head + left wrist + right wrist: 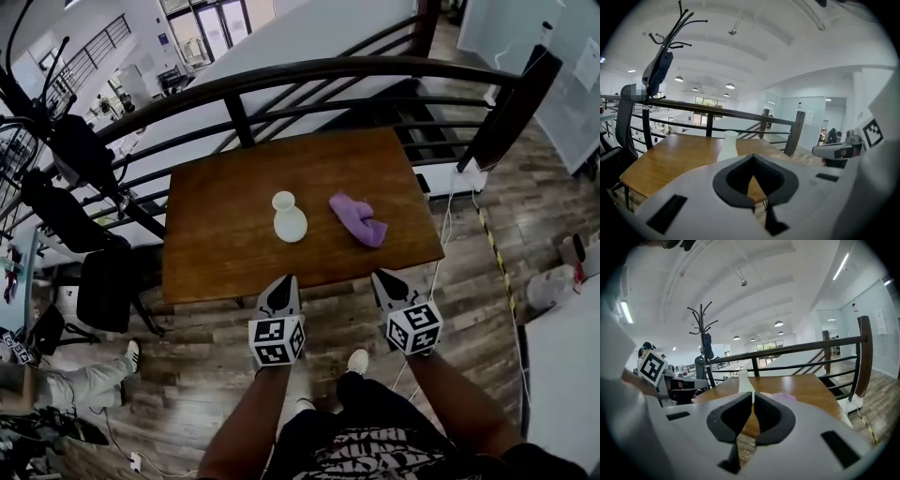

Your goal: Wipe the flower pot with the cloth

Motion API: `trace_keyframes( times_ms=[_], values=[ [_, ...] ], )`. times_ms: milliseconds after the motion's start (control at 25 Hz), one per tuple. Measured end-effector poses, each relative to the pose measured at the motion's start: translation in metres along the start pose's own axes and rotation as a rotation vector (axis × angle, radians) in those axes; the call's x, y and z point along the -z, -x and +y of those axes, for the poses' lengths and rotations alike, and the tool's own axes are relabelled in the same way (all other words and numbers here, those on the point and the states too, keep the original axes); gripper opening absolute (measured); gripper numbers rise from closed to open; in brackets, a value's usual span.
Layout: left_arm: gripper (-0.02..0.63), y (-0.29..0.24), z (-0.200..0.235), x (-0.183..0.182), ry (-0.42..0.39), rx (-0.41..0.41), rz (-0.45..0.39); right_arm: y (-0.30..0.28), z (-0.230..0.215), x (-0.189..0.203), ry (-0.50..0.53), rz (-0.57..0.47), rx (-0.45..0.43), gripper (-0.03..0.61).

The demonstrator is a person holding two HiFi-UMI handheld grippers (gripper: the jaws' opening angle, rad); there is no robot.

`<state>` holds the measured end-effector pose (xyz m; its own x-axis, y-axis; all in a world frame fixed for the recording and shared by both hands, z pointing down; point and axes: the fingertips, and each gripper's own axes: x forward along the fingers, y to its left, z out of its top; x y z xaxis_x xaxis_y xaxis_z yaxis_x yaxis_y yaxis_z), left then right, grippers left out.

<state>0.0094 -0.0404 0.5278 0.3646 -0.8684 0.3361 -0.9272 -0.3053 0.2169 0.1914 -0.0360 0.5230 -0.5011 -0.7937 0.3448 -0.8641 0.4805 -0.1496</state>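
A small white flower pot [289,217] stands upright near the middle of the brown wooden table [225,253]. A crumpled purple cloth [357,219] lies just to its right. My left gripper [280,289] hovers at the table's near edge, in front of the pot, jaws shut and empty. My right gripper [385,279] is at the same edge, in front of the cloth, also shut with nothing in it. The left gripper view shows the pot [727,145] ahead over the jaws. In the right gripper view the pot [745,381] and a bit of the cloth [785,396] show beyond the jaws.
A dark metal railing [309,80] runs along the table's far side, with a stairwell beyond. A coat rack with dark garments [70,159] and a black chair [108,286] stand at the left. A seated person's leg and shoe [94,375] are at the lower left.
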Motion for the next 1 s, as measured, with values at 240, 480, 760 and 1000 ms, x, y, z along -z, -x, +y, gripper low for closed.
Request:
trace_keyframes(
  times_ms=[240,480,760,1000],
  values=[
    [0.0,-0.032,-0.007,-0.025,0.019,-0.059,-0.033,-0.019,-0.027,-0.023,0.024,-0.016,-0.076,-0.002],
    [0.0,-0.034,-0.016,-0.043,0.012,-0.099,-0.046,-0.025,-0.039,-0.036,0.023,-0.017,-0.128,-0.002],
    [0.0,-0.031,-0.01,-0.047,-0.002,-0.132,-0.035,-0.029,-0.036,-0.038,0.032,-0.011,-0.163,-0.002],
    [0.0,-0.042,-0.014,-0.05,-0.022,-0.1,-0.026,-0.034,-0.035,-0.037,0.037,0.0,-0.15,-0.002]
  ],
)
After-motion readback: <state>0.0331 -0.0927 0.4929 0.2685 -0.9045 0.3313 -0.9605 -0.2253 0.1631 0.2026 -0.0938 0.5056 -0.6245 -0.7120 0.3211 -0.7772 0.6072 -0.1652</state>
